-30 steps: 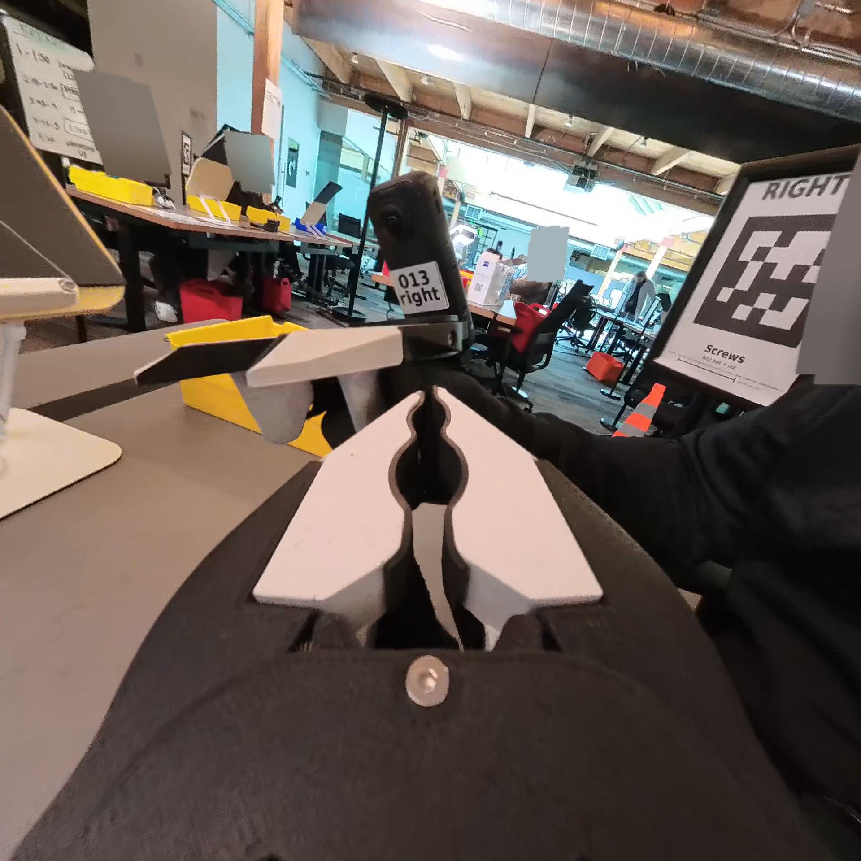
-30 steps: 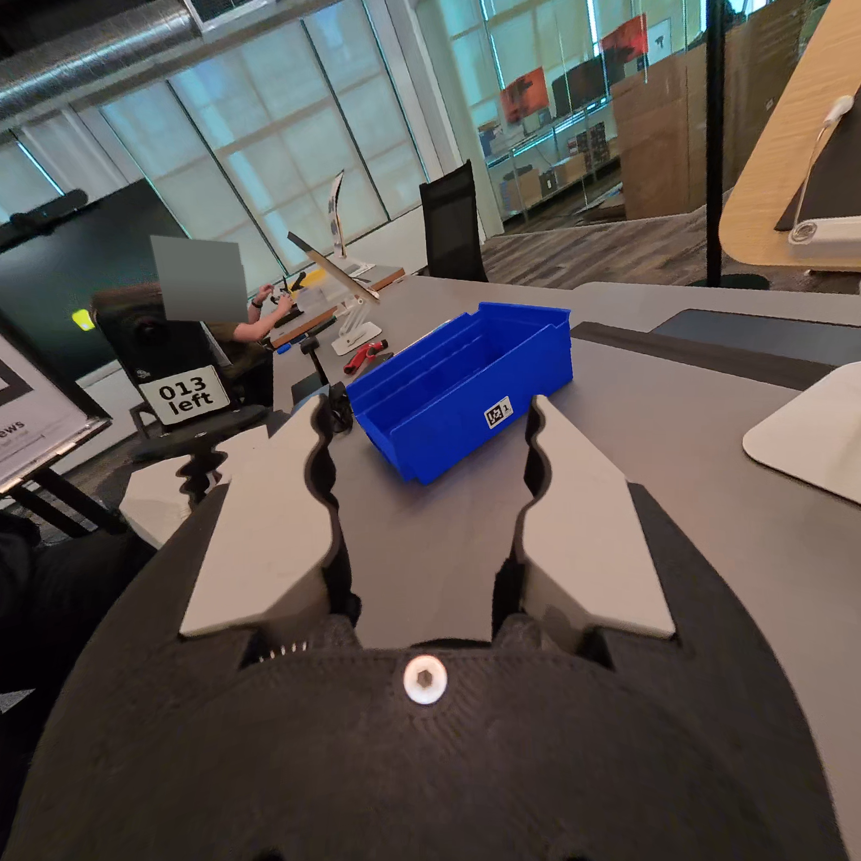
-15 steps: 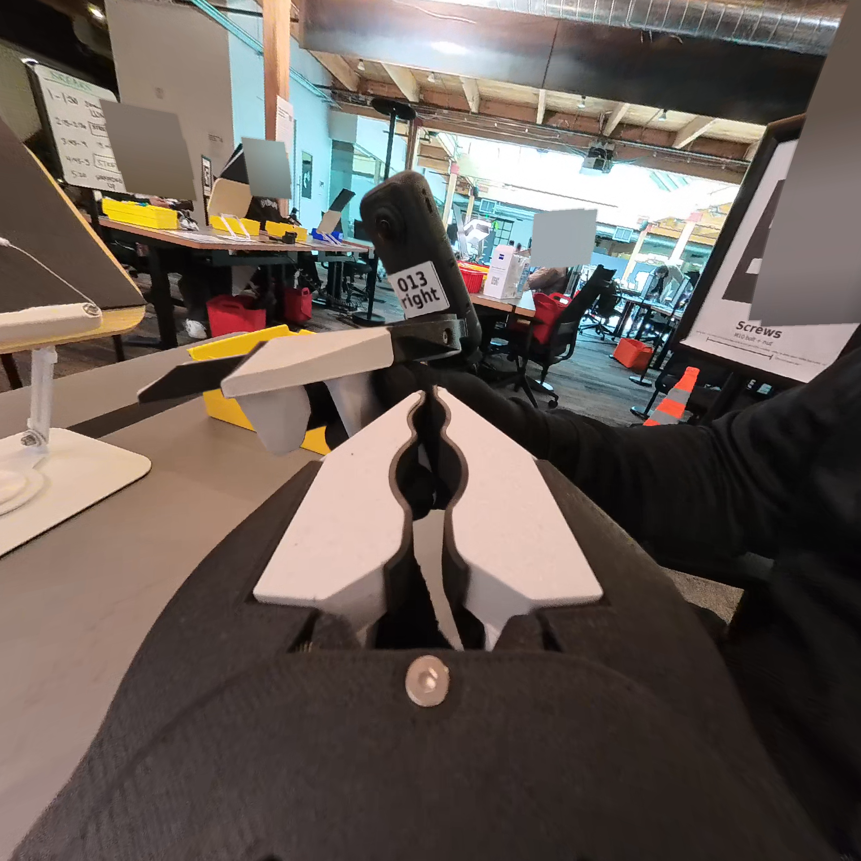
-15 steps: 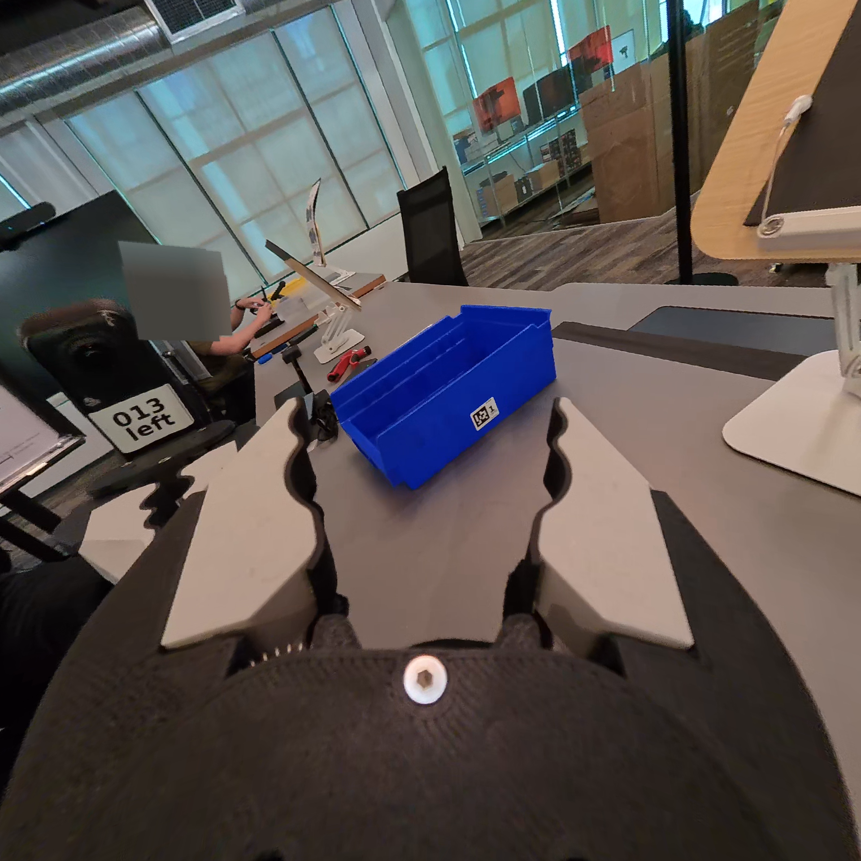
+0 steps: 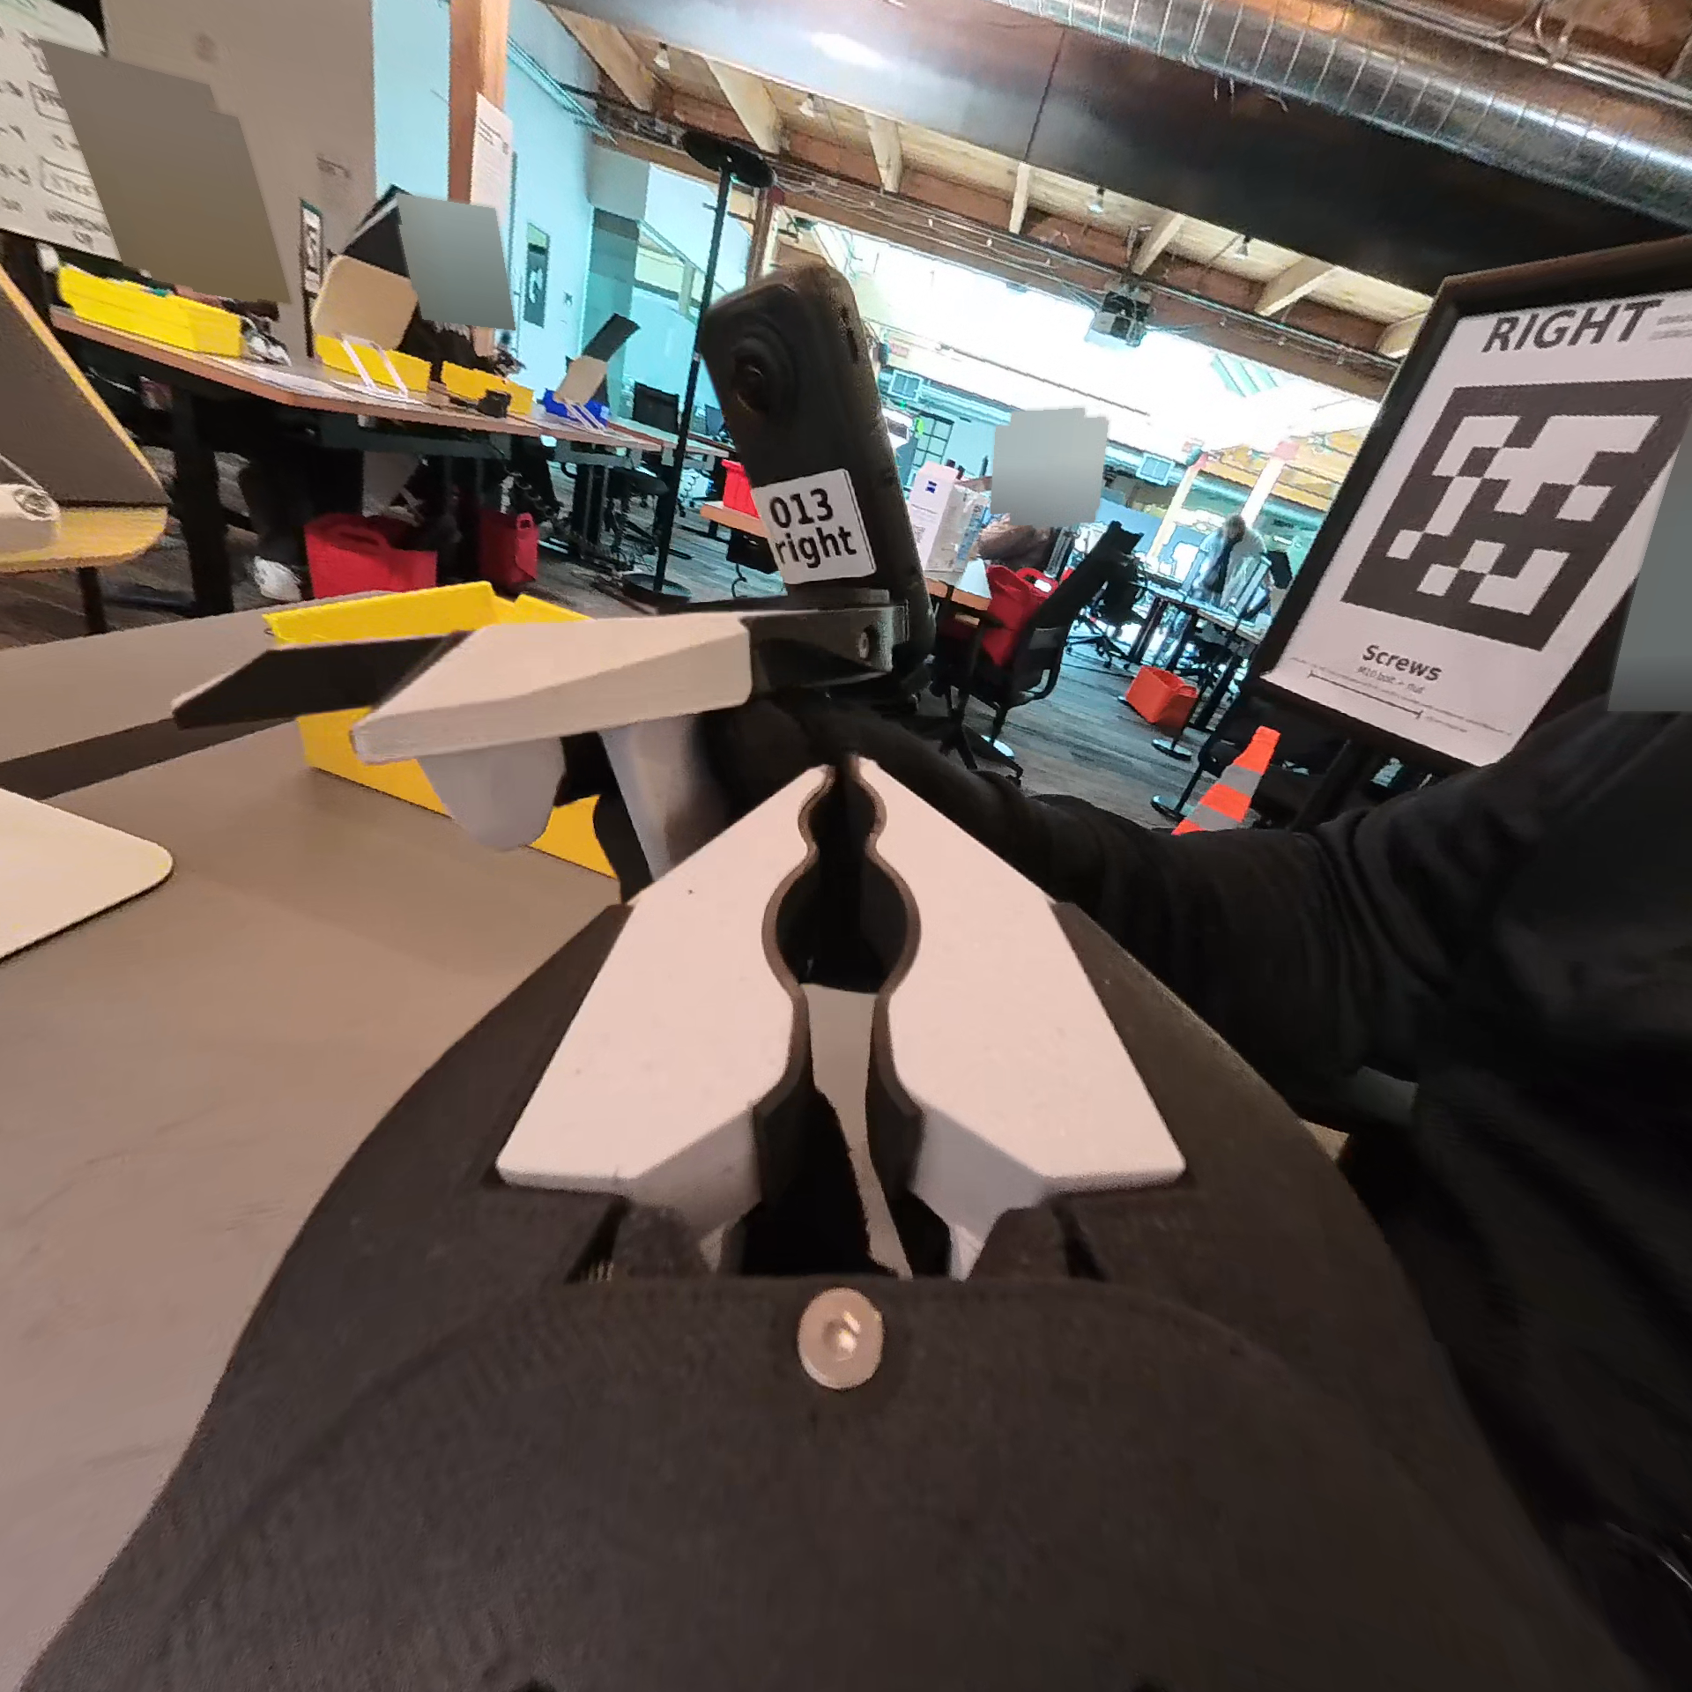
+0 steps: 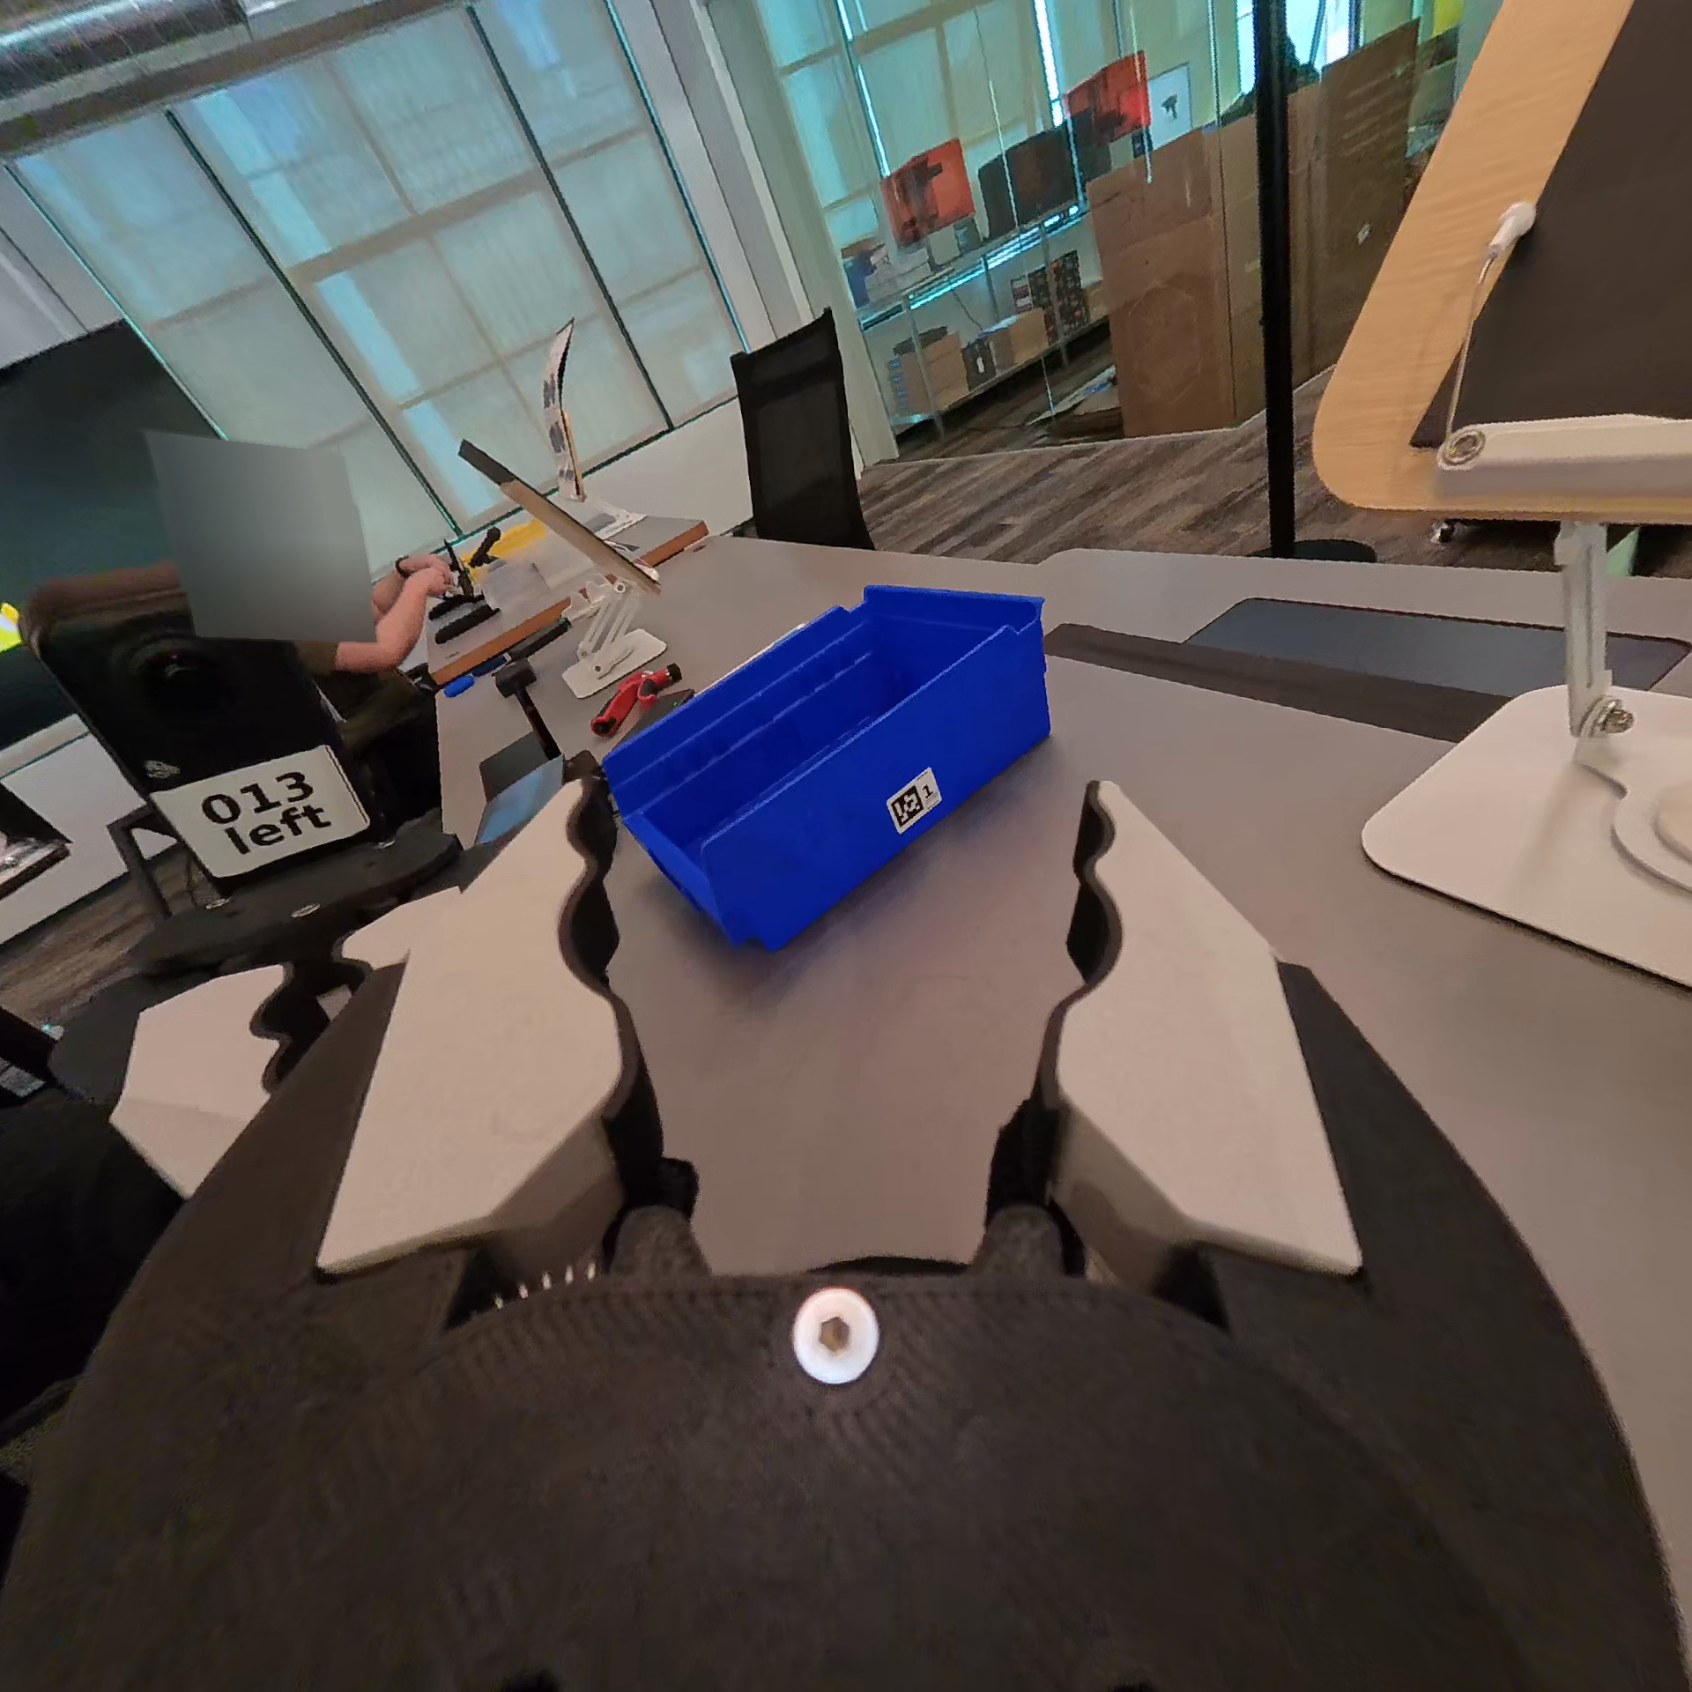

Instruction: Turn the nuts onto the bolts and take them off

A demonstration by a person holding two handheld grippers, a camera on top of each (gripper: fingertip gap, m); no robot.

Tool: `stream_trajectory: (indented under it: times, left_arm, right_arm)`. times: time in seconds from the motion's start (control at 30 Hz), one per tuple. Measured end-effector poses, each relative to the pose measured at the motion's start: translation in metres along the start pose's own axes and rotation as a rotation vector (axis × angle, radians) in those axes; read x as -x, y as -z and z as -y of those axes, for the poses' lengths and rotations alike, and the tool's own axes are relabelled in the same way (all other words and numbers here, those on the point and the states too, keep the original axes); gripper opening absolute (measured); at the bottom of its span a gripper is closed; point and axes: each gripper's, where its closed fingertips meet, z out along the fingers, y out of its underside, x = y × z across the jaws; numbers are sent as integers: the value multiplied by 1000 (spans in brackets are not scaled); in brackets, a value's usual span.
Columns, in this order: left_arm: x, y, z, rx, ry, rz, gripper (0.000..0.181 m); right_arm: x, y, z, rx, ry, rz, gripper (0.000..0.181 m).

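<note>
No nut or bolt shows in either view. My left gripper (image 5: 847, 778) is shut with its white fingers pressed together and nothing visible between them; it also shows at the left of the right wrist view (image 6: 293, 998). My right gripper (image 6: 842, 815) is open and empty above the grey table (image 6: 824, 1080), pointing at a blue bin (image 6: 824, 760) just beyond its fingertips. In the left wrist view the right gripper (image 5: 275, 723) crosses from the right in front of a yellow bin (image 5: 403, 623). What I see of the blue bin's inside is bare.
A white stand base (image 6: 1538, 842) holding a tilted board (image 6: 1511, 275) sits at the table's right; it also shows in the left wrist view (image 5: 55, 879). A sign board (image 5: 1511, 513) stands behind a black sleeve (image 5: 1282, 916). A red tool (image 6: 632, 696) lies beyond the blue bin.
My right gripper has opened a little wider and the blue bin looks closer. My left gripper stays shut; its view has swung slightly, back toward the sign board.
</note>
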Motion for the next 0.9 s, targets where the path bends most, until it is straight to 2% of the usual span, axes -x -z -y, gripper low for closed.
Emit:
stream_trajectory:
  times: [0.2,0.23,0.27,0.33,0.4,0.5,0.53,0.57,0.6,0.63,0.7,0.73,0.77,0.8,0.87,0.9]
  left_arm:
    - [-7,-2,-2,29,-9,-35,0]
    - [-8,-2,-1,24,-5,-40,0]
    - [-10,-2,1,13,6,-53,0]
    - [-19,-2,4,1,-11,-92,0]
    - [-28,-3,4,39,-66,-117,0]
    - [-24,10,18,10,-103,-112,0]
    - [-15,17,26,-22,-79,-91,0]
    - [-7,24,32,-48,-66,-73,0]
    - [3,29,35,-63,-57,-42,0]
    - [14,33,35,-68,-46,2,13]
    - [33,37,31,-42,-55,90,32]
    - [41,39,30,-38,-59,131,46]
    - [43,40,31,-47,-63,137,47]
    - [45,42,32,-61,-53,133,46]
    - [44,46,38,-117,-5,97,47]
    - [41,50,44,-164,22,49,37]
  right_arm:
    - [5,-3,-6,55,23,22,113]
    - [8,-4,-7,56,0,47,110]
    - [15,-4,-6,42,-29,100,98]
    - [33,-3,-2,19,-55,225,97]
    - [37,-3,2,19,-54,256,96]
    - [37,8,18,-76,-95,312,70]
    - [34,12,17,-72,-96,321,56]
    - [34,16,16,-75,-75,334,23]
    - [33,20,17,-86,-54,337,3]
    - [31,22,18,-89,-40,326,0]
    - [28,22,19,-83,-5,306,3]
    - [26,22,20,-83,7,286,20]
    - [23,20,18,-69,7,267,43]
    - [23,17,14,-41,2,264,54]
    - [26,15,10,-22,5,280,54]
    - [28,15,10,-28,5,290,53]
